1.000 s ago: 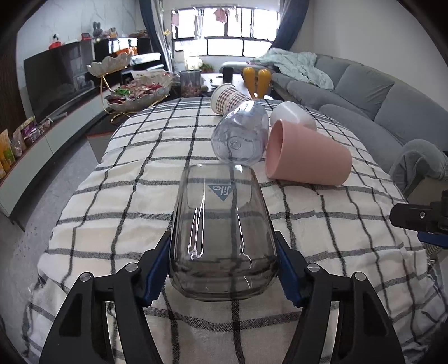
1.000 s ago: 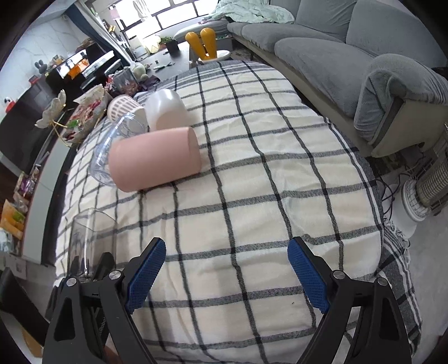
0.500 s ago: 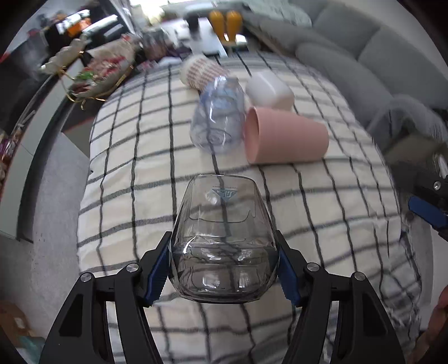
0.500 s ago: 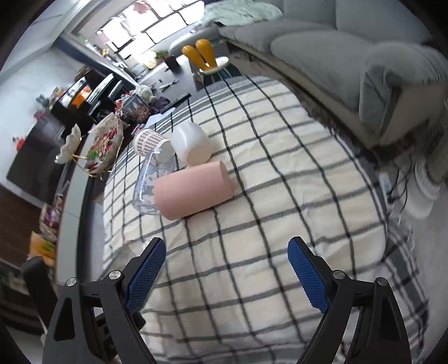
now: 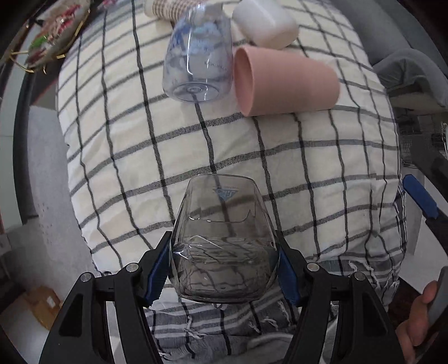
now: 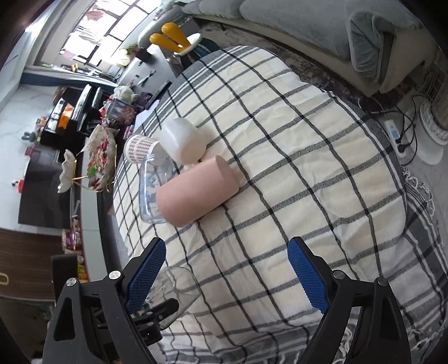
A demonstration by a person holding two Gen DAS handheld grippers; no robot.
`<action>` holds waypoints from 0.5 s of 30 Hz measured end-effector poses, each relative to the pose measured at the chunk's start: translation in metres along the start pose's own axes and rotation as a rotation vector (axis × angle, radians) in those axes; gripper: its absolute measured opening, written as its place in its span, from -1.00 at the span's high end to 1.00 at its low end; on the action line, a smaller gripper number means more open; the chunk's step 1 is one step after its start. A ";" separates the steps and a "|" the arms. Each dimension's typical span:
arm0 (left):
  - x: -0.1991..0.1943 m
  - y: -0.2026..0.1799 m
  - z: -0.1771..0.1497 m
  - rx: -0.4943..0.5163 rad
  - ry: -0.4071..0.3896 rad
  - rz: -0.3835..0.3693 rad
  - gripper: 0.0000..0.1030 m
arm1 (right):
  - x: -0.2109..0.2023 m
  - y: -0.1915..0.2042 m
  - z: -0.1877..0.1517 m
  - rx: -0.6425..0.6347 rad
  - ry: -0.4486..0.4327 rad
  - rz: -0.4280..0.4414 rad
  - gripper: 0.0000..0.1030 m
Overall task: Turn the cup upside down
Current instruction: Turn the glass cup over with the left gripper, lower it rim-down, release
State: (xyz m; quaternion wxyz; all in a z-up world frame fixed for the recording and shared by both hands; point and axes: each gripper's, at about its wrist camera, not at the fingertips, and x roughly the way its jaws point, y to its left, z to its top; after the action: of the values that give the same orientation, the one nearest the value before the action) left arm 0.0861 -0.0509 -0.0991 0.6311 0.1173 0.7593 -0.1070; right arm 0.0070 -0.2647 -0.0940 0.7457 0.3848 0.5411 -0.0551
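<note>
My left gripper is shut on a clear smoky glass cup and holds it high above the checked tablecloth, tilted with one end pointing away from the camera. The same cup shows at the lower left of the right wrist view, held by the left gripper. My right gripper is open and empty, above the near part of the table.
Several cups lie on their sides in a cluster: a pink one, a clear bluish one, a white one and a patterned one. A snack stand is at the far left. A grey sofa is on the right.
My left gripper has lifted the glass cup off the table and risen high, now looking down on the cloth. My right gripper has also risen and stayed open.
</note>
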 end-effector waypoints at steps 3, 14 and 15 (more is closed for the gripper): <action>0.008 -0.001 0.013 -0.017 0.058 -0.016 -0.29 | 0.012 -0.006 0.010 0.026 0.028 -0.008 -0.73; 0.029 -0.009 0.039 -0.011 0.165 0.001 -0.30 | 0.038 -0.019 0.027 0.079 0.091 -0.012 -0.73; 0.028 -0.009 0.038 -0.006 0.158 0.008 -0.30 | 0.038 -0.019 0.028 0.080 0.091 -0.011 -0.73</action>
State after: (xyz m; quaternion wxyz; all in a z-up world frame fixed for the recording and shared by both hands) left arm 0.1140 -0.0700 -0.1336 0.5699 0.1265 0.8066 -0.0929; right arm 0.0338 -0.2830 -0.1325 0.7041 0.4134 0.5739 -0.0635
